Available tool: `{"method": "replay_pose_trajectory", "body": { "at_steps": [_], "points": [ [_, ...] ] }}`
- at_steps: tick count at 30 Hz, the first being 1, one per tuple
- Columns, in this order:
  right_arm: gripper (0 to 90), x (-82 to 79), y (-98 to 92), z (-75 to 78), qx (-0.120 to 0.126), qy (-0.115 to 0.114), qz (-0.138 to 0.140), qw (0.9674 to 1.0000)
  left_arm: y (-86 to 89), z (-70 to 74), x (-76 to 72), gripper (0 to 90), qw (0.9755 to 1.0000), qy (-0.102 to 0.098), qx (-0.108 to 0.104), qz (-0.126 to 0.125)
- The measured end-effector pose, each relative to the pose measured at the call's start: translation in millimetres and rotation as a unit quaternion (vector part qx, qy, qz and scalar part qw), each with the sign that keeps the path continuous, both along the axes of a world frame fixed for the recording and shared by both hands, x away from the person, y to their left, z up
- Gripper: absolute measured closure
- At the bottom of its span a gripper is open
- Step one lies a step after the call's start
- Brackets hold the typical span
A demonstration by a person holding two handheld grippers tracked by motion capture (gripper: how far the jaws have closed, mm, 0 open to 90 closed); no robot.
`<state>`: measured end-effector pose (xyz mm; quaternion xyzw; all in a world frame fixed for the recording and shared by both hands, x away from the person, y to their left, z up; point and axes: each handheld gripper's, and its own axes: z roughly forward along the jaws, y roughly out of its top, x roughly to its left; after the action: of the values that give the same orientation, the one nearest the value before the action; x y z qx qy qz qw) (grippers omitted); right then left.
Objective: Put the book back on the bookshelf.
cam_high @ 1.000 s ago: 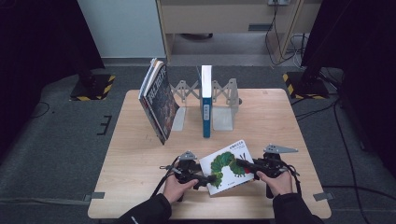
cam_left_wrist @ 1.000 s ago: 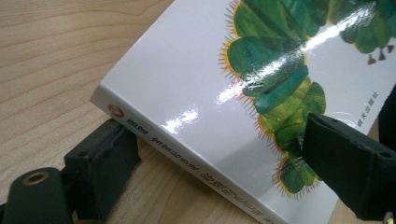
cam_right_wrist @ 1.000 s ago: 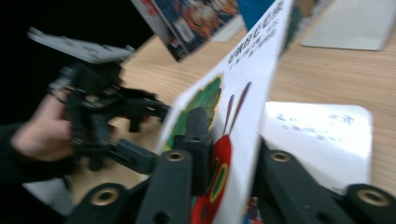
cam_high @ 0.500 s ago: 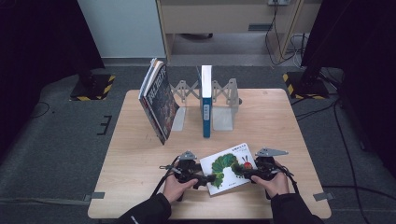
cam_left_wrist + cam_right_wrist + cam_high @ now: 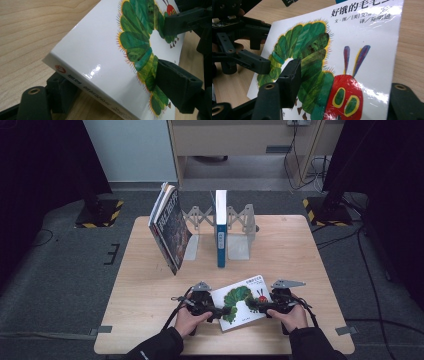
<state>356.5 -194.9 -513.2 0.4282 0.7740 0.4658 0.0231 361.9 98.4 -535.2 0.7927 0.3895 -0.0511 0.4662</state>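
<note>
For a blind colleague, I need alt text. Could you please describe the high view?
A person's two hands at the near edge of a wooden table each bring a hand-held gripper, left and right, to the ends of a white caterpillar picture book. Behind it, a dark book leans and a blue book stands upright in a metal rack.

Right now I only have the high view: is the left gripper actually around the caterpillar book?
Observer: Yes. The left gripper has just been closing its jaws, one under the spine of the caterpillar book, one on its cover.
Operator: And the right gripper?
Observer: Its jaws have just been opening, with the book between them, one over the green body.
Operator: Spine flat on the table?
Observer: No, it's raised off the wood, resting on the lower jaw.
</note>
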Motion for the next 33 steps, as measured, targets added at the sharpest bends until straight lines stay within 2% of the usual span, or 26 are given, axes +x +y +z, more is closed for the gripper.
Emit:
{"method": "replay_pose_trajectory", "body": {
  "at_steps": [6,9,11,17,21,23,28,33],
  "points": [
    [35.0,0.2,1.3,0.9,-0.013,-0.011,0.003,0.9999,0.6,-0.1,-1.0,20.7,1.0,-0.003,-0.001,0.0],
    [30.3,1.7,-3.0,2.2,-0.02,-0.018,-0.015,0.9995,1.3,0.5,-1.4,22.8,0.9999,-0.012,0.004,-0.003],
    [31.5,3.1,-9.7,2.2,-0.022,-0.018,-0.028,0.9992,1.4,0.2,-1.4,24.8,0.9999,-0.013,0.005,-0.002],
    [30.4,4.6,-13.7,1.4,-0.031,-0.019,-0.044,0.9984,1.9,-0.7,-1.7,26.6,0.9999,-0.011,0.005,0.002],
    [30.6,5.1,-17.9,-3.1,-0.045,-0.003,-0.057,0.9973,1.8,-0.6,-1.9,26.8,0.9999,-0.01,0.005,0.003],
    [30.9,5.7,-18.8,-5.9,-0.052,0.005,-0.053,0.9972,2.0,-0.3,-2.0,27.2,0.9999,-0.009,0.004,0.002],
    [30.9,5.4,-13.2,-10.2,-0.051,0.021,-0.041,0.9976,2.5,1.8,-2.8,30.5,1.0,-0.008,0.0,0.001],
    [31.6,5.3,-12.6,-8.8,-0.045,0.024,-0.044,0.9977,3.4,4.9,-4.0,32.6,0.9999,-0.012,-0.003,0.001]
  ]
}}
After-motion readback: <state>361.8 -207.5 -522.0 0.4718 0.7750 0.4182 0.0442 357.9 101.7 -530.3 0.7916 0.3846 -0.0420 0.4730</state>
